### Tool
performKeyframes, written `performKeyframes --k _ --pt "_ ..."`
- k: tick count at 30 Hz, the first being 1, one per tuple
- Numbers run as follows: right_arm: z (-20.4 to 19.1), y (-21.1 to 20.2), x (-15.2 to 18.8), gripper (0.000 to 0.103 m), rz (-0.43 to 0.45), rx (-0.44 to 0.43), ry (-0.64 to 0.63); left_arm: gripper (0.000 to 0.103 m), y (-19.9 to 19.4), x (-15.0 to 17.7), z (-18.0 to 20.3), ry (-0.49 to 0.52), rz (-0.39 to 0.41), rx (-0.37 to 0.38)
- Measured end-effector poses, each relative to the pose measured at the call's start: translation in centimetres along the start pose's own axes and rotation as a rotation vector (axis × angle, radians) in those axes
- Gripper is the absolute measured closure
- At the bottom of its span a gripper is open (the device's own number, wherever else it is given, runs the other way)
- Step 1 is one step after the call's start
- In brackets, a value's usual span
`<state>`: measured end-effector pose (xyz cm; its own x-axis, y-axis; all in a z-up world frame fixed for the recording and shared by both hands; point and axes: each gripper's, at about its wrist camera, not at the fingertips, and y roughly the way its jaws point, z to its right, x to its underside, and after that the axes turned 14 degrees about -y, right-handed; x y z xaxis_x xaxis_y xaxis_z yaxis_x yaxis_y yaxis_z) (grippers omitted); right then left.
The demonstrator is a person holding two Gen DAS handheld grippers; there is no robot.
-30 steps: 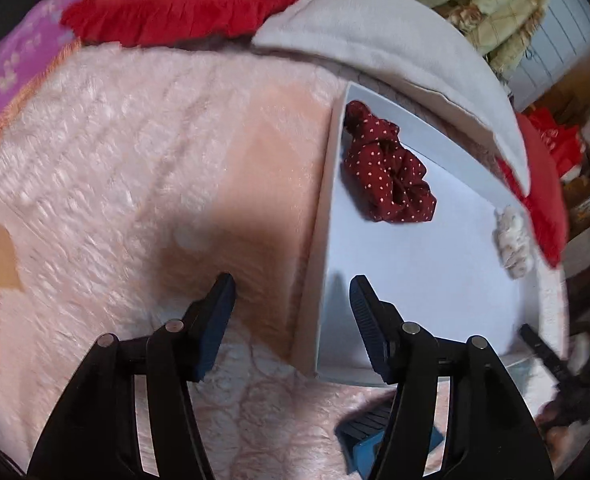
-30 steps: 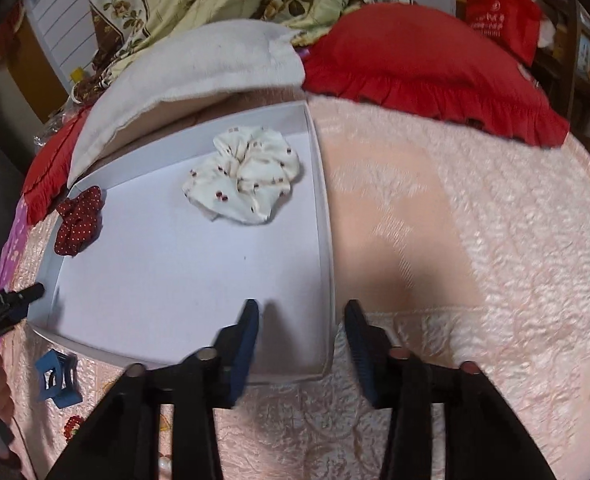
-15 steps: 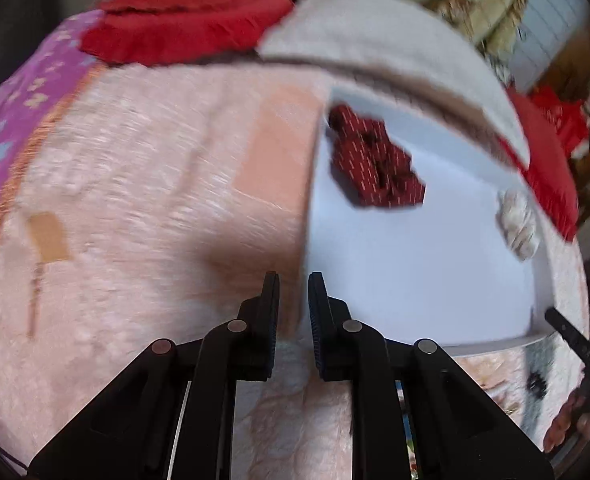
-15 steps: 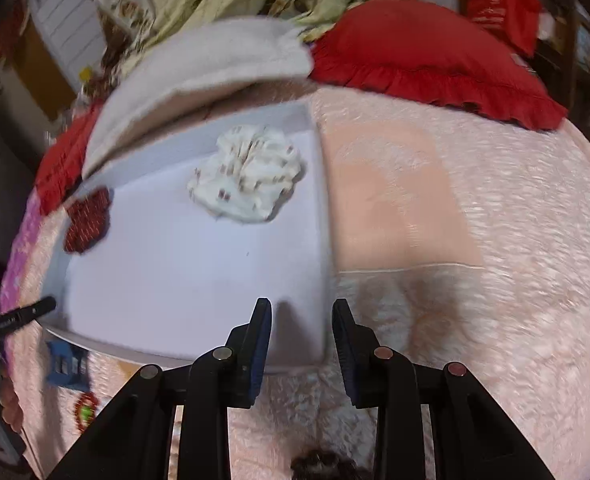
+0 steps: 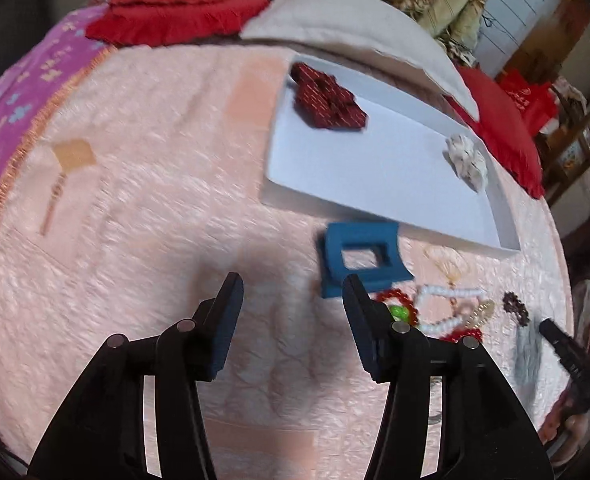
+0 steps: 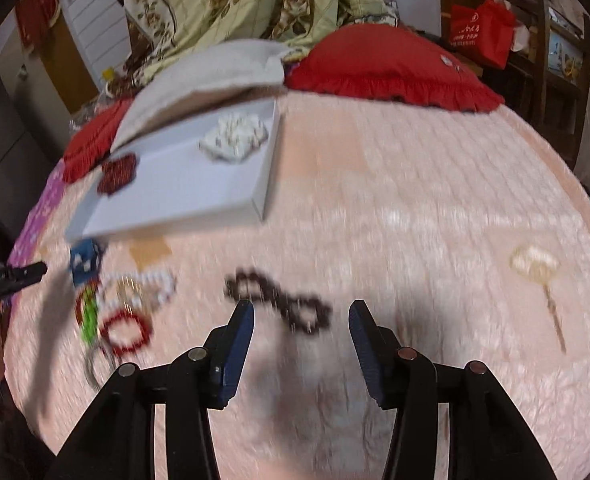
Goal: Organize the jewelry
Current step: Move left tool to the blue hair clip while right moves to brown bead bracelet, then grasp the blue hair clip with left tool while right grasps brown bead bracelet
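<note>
A white tray (image 5: 379, 212) (image 6: 263, 192) lies on the pink bedspread and holds a dark red scrunchie (image 5: 329, 98) (image 6: 117, 168) and a cream scrunchie (image 5: 467, 158) (image 6: 235, 140). In front of it lie a blue claw clip (image 5: 359, 256) (image 6: 85, 260), red bead bracelets (image 5: 399, 308) (image 6: 125, 330), a white pearl strand (image 5: 447, 304) (image 6: 155, 284) and a dark bead bracelet (image 6: 283, 300) (image 5: 517, 308). My left gripper (image 5: 291, 292) hovers just left of the clip, jaws opening, nothing between them. Just behind the dark bracelet, my right gripper (image 6: 301, 316) has its jaws opening, holding nothing.
Red pillows (image 6: 391, 68) (image 5: 179, 12), a beige cushion (image 5: 355, 28) and a floral quilt (image 6: 239, 4) crowd the far side. A cream hairpin (image 6: 539, 276) lies on the right of the bedspread. Shelves and a red bag (image 6: 483, 28) stand beyond the bed.
Both grippers drew back from the tray, so the loose jewelry came into view. The left jaws closed and reopened; the right jaws widened.
</note>
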<state>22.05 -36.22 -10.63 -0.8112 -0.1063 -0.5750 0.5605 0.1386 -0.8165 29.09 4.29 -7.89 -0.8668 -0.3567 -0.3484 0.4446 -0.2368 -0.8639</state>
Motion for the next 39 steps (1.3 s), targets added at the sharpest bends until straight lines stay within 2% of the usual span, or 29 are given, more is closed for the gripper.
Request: performKeyframes --k 5,10,13,15,20,23,24,26,27,28,31,32,33,39 --pt "-0.2 0.8 0.3 0.056 0.001 0.018 -0.032 0.052 1.5 -0.4 0.3 -0.029 -0.028 0.041" --pt "0.1 2.5 -1.3 0.056 -0.005 0.005 -0.042 0.052 3.2 -1.0 0.6 -0.014 -0.035 0.047" --pt "-0.1 3.6 -2.2 0.056 -0.01 -0.017 -0.048 0.052 4.0 -1.5 0.4 -0.03 -0.052 0.079" --pt "-0.4 4.4 -2.7 0.056 -0.022 -0.012 -0.061 0.052 4.6 -1.8 0.5 -0.029 -0.061 0.08" --pt "-1.3 5.7 -3.4 0.056 -0.033 0.002 -0.101 0.052 5.0 -1.6 1.8 0.048 -0.037 0.049" --pt "-2.3 5.9 -3.2 0.056 -0.046 0.04 -0.15 0.052 5.1 -1.4 1.9 0.048 -0.036 0.054" --pt "-2.6 5.8 -3.1 0.056 -0.047 0.049 -0.168 0.053 5.0 -1.4 1.9 0.047 -0.041 0.06" --pt "-3.3 5.5 -2.6 0.057 -0.045 0.057 -0.189 0.063 4.8 -1.2 2.0 0.047 -0.051 0.092" --pt "-3.4 5.4 -2.4 0.061 -0.043 0.06 -0.194 0.071 4.7 -1.1 2.1 0.048 -0.057 0.109" --pt "-3.6 5.3 -2.2 0.071 -0.042 0.06 -0.2 0.071 4.6 -1.0 2.2 0.053 -0.057 0.104" --pt "-4.3 5.0 -1.9 0.086 -0.042 0.065 -0.218 0.077 4.0 -0.6 3.0 0.093 -0.034 0.075" --pt "-4.5 4.8 -1.9 0.086 -0.042 0.063 -0.221 0.08 3.8 -0.5 3.1 0.094 -0.036 0.078" --pt "-4.6 4.7 -1.9 0.086 -0.039 0.054 -0.217 0.087 3.4 -0.4 3.1 0.093 -0.041 0.09" --pt "-5.1 1.5 -2.2 0.086 0.027 0.035 -0.189 0.088 0.4 0.5 3.2 0.103 -0.001 0.11"
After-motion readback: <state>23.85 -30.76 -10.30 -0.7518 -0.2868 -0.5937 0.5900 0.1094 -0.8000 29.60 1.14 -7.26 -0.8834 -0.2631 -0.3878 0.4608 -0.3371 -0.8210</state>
